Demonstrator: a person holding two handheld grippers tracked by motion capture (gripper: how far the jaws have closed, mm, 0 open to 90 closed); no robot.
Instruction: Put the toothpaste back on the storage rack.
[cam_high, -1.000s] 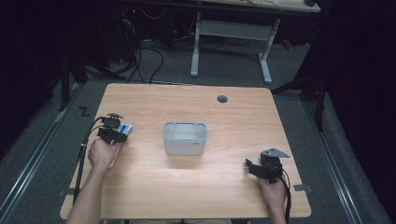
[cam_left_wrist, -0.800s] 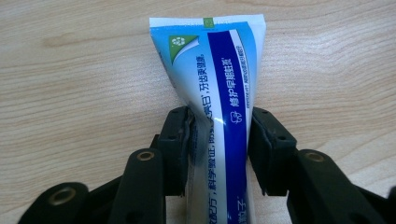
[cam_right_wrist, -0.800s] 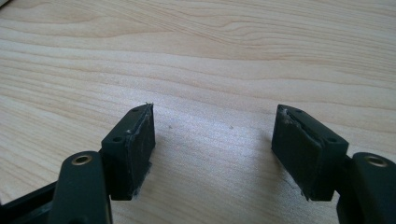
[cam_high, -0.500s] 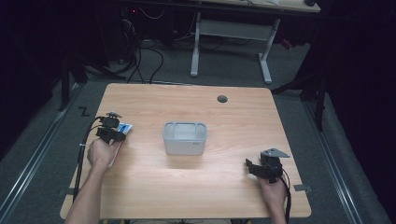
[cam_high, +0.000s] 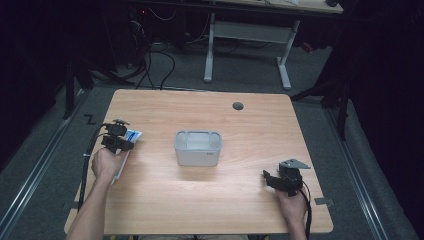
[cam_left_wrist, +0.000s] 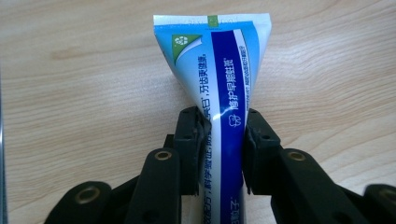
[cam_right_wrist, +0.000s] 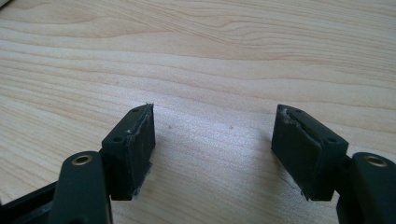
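Chinese-lettered blue toothpaste tube (cam_left_wrist: 224, 79)

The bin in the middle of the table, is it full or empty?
Empty, as far as the high view shows: the bin has a pale, bare inside. The tube is outside it, clamped in the left gripper.

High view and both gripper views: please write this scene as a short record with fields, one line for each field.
surface: wooden table
centre item: grey plastic bin, upright, contents not visible
left gripper: jaws closed on a blue and white toothpaste tube, near the table's left edge
tube pose: crimped flat end points away from the gripper, over the wood
right gripper: jaws apart, nothing between them, over bare wood at the table's near right
table detail: dark round cable hole near the far edge
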